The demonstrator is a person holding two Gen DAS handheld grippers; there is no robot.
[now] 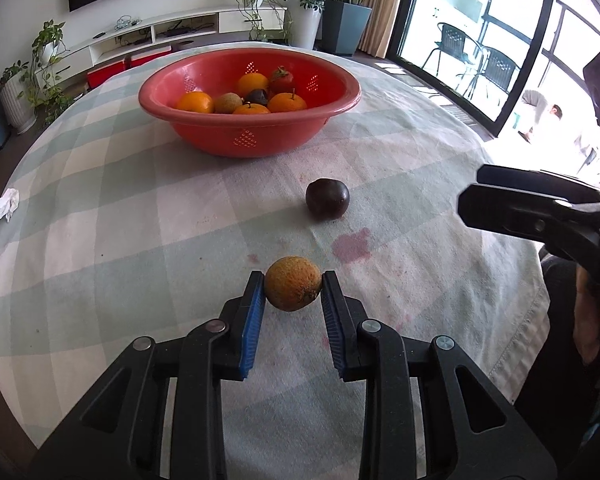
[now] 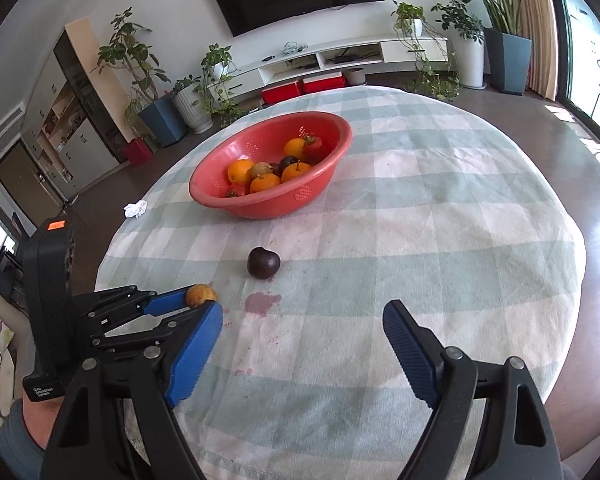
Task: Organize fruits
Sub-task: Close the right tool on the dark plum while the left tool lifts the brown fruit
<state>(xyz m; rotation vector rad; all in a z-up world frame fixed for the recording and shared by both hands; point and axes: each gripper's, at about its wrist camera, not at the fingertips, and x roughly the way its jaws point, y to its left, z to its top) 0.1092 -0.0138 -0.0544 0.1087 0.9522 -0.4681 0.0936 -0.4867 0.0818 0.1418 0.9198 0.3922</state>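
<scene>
My left gripper (image 1: 293, 290) is shut on a small rough yellow-brown fruit (image 1: 293, 288), held between its blue pads just above the checked tablecloth; it also shows in the right wrist view (image 2: 200, 295). A dark purple fruit (image 1: 327, 199) lies on the cloth beyond it, also seen from the right (image 2: 263, 263). A red basket (image 1: 204, 136) further back holds several oranges (image 1: 195, 103) and other fruits. My right gripper (image 2: 302, 322) is open and empty, to the right of the left one and above the cloth.
A crumpled white tissue (image 1: 3, 204) lies near the table's left edge. Pink stains (image 1: 352, 245) mark the cloth by the dark fruit. The round table (image 2: 460, 200) drops off on all sides; plants and a TV stand lie beyond.
</scene>
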